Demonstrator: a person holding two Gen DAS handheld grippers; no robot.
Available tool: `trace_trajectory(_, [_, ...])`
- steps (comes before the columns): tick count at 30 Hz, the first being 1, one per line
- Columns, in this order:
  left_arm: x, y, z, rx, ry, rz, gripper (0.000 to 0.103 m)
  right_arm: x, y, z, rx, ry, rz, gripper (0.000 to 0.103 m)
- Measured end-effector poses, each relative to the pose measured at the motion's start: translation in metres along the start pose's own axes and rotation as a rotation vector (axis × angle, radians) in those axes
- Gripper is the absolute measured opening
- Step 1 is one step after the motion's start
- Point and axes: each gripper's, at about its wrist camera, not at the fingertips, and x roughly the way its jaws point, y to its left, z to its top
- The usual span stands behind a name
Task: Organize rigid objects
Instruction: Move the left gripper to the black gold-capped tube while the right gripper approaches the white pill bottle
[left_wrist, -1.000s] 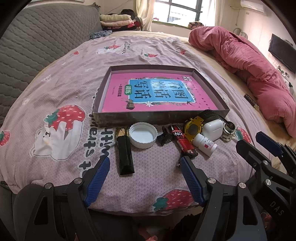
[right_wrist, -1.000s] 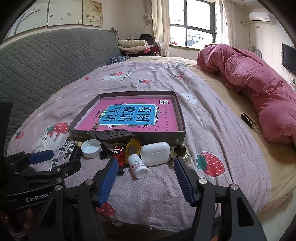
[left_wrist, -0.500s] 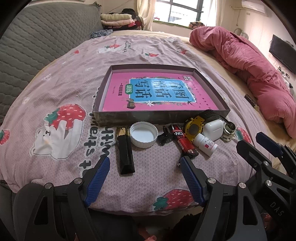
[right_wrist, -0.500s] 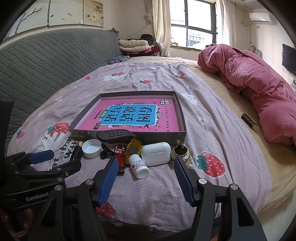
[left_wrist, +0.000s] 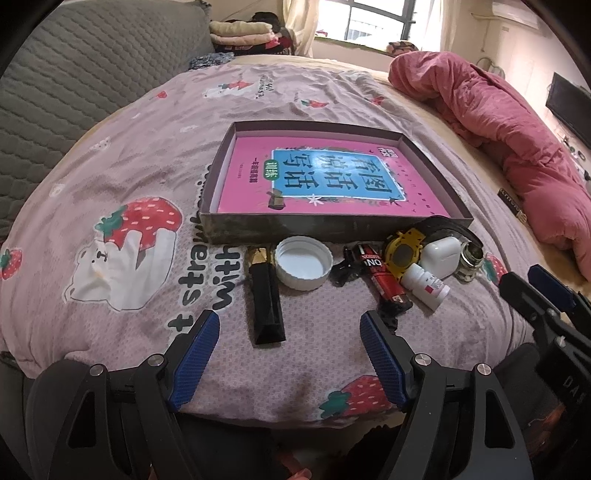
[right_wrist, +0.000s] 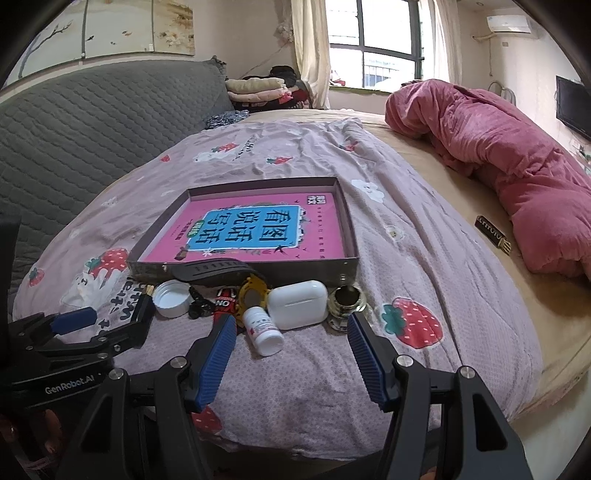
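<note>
Hovering left tongs: the left gripper (left_wrist: 288, 347) hangs released above the near edge of the bed, blue ribbed pads spread wide, nothing between them; its body reads "GenRobot.AI" in the right wrist view.
Right tongs: the right gripper (right_wrist: 291, 343) is likewise released and empty, its pads either side of the small white pill bottle with a red-and-white label (right_wrist: 263, 329), not touching it.
Row nearest the tongs: a black rectangular tube with a gold end (left_wrist: 266, 297), an upturned white plastic screw cap (left_wrist: 303, 262), a small black clip-like piece (left_wrist: 341, 264), a red lighter-shaped item printed "ON" (left_wrist: 384, 275), a yellow-cased watch with a black strap (left_wrist: 404, 253), a white earbud case (right_wrist: 298, 303) and a small glass jar with a gold rim (right_wrist: 345, 301) lie close together just before the box's near wall.
Container: a shallow grey-brown cardboard box (left_wrist: 332, 227) sits on the bedspread, open-topped.
Contents: a pink book with a blue panel of large Chinese characters (left_wrist: 332, 181) lies flat inside, filling most of the floor; the characters appear upside down from the tongs.
Bedspread: a mauve quilt with strawberries and bears (left_wrist: 122, 236), printed "with" and part of "strawberry".
Farther out: a dark strip with gold lettering, too small to read (right_wrist: 493, 234), rests near a rumpled pink duvet (right_wrist: 509, 162).
</note>
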Motion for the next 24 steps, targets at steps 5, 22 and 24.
trace_trajectory(5, [0.004, 0.005, 0.001, -0.018, 0.012, 0.002, 0.079, 0.002, -0.011, 0.001, 0.027, 0.006, -0.009, 0.062])
trace_trajectory(22, [0.022, 0.039, 0.006, -0.104, 0.065, 0.020, 0.079, 0.025, -0.004, -0.006, 0.000, 0.076, 0.057, 0.062])
trace_trajectory(24, [0.025, 0.038, 0.006, -0.098, 0.067, 0.026, 0.079, 0.028, -0.004, -0.006, -0.003, 0.081, 0.064, 0.062])
